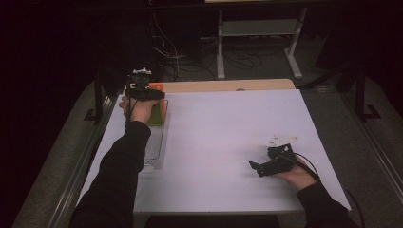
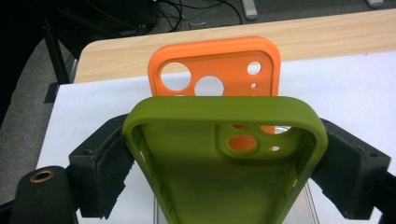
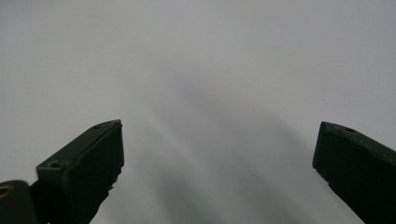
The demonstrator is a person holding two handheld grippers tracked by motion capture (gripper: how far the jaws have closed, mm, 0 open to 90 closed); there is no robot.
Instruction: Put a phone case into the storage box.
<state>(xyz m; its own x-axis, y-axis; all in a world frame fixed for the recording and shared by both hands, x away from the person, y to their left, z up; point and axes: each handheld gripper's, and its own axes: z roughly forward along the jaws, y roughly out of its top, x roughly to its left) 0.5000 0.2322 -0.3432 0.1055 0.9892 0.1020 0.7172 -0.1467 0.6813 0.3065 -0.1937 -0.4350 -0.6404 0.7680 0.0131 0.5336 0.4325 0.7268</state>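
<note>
Pretty plain shot here: the right gripper (image 3: 217, 154) has its two black jaws spread wide apart, one poking up from about 8 o'clock and the other from 4 o'clock. Nothing sits between them (just a soft shadow running down the middle). Behind them is a white table surface (image 3: 187, 56).

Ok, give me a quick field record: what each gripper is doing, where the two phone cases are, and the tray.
left gripper: shut on green phone case, pads on both its long edges
right gripper: open, holding nothing, over the white table
orange phone case: upright just behind the green one
clear tray: at the table's left edge, under the cases
</note>
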